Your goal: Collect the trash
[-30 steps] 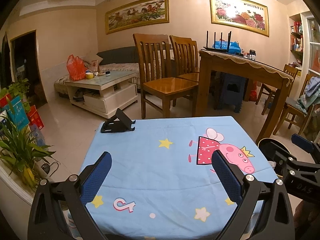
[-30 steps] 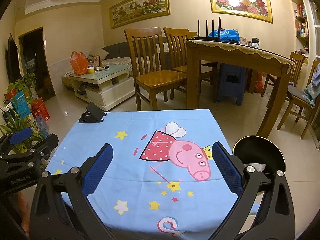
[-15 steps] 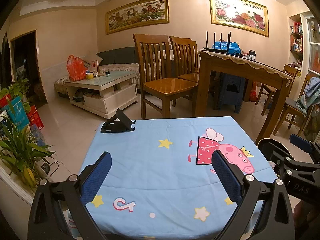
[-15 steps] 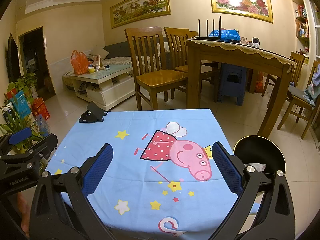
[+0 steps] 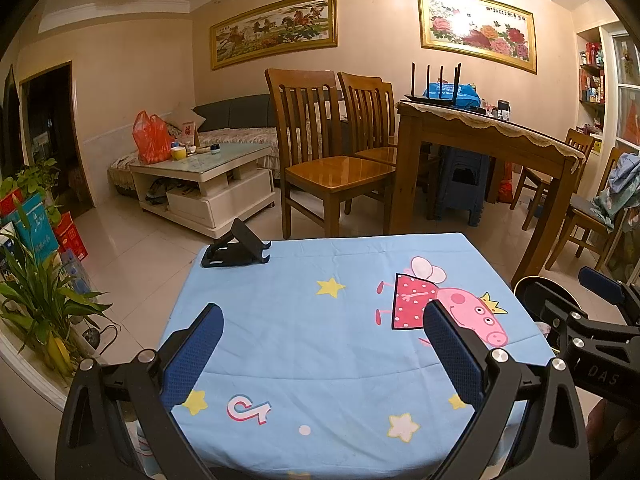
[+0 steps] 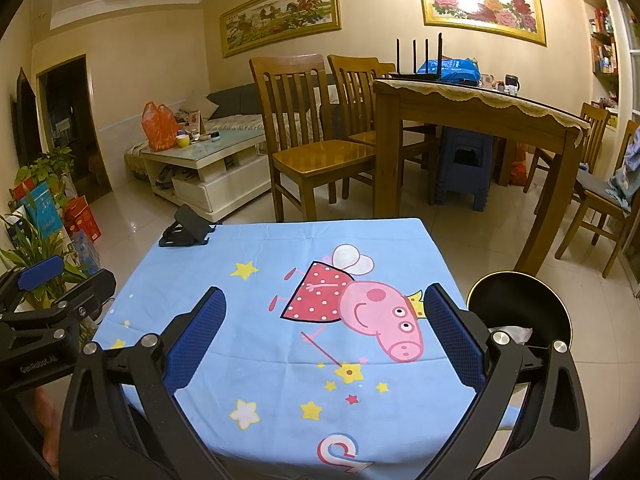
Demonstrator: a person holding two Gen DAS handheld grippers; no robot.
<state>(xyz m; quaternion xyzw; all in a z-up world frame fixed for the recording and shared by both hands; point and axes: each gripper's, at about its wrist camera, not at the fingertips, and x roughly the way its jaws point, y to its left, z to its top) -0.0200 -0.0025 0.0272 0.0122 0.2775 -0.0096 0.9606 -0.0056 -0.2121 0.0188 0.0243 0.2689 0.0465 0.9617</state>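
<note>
both hand-held grippers (image 5: 322,354) (image 6: 324,338) agape, empty

Small bench (image 5: 360,360) draped in light-blue cartoon-pig cloth; black folding plastic phone stand (image 5: 234,250) on far-left corner, well ahead of the tool. Pale glossy tiled floor (image 6: 500,240) beyond.

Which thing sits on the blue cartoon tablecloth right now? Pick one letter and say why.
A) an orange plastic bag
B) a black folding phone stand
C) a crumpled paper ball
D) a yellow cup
B: the black folding phone stand stands at the far left corner of the blue tablecloth; the yellow cup and orange bag sit on the white coffee table beyond, and no paper ball lies on the cloth.
</note>
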